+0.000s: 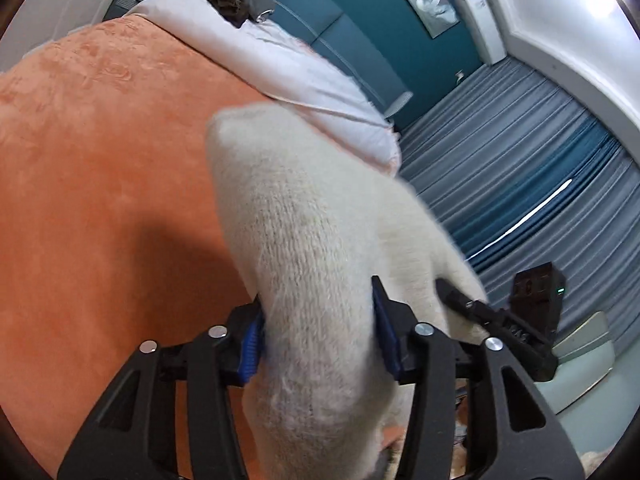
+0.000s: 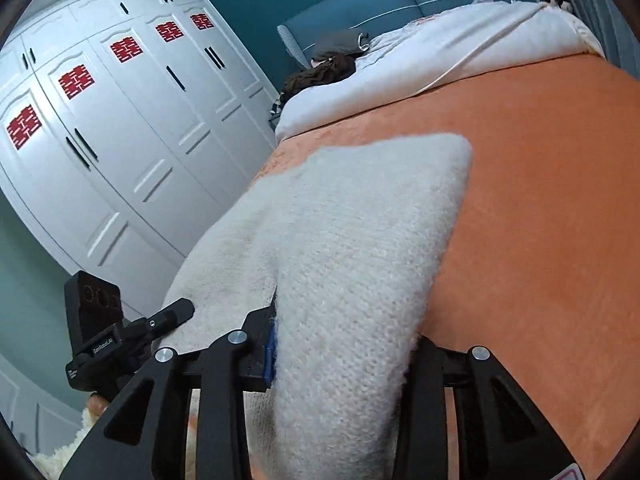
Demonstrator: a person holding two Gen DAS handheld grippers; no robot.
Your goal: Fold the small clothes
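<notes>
**Both tongs clamp white knit over orange bed**

From my remote seat, I see a fuzzy, cream-white knitted garment (image 1: 304,240) stretched above the orange plush bedspread (image 1: 100,184), its far corner rounded and lifted toward the pale quilt (image 1: 304,72) at the bed's head. The wool bunches into a thick fold where my left gripper (image 1: 320,344) closes its blue-padded fingers (image 1: 250,348) on it, partly parted by the fabric between them. My right gripper (image 2: 340,364) pinches the same knit (image 2: 352,240) likewise, the cloth draping over its right finger. White wardrobe doors (image 2: 120,128) stand beside the bed.
</notes>
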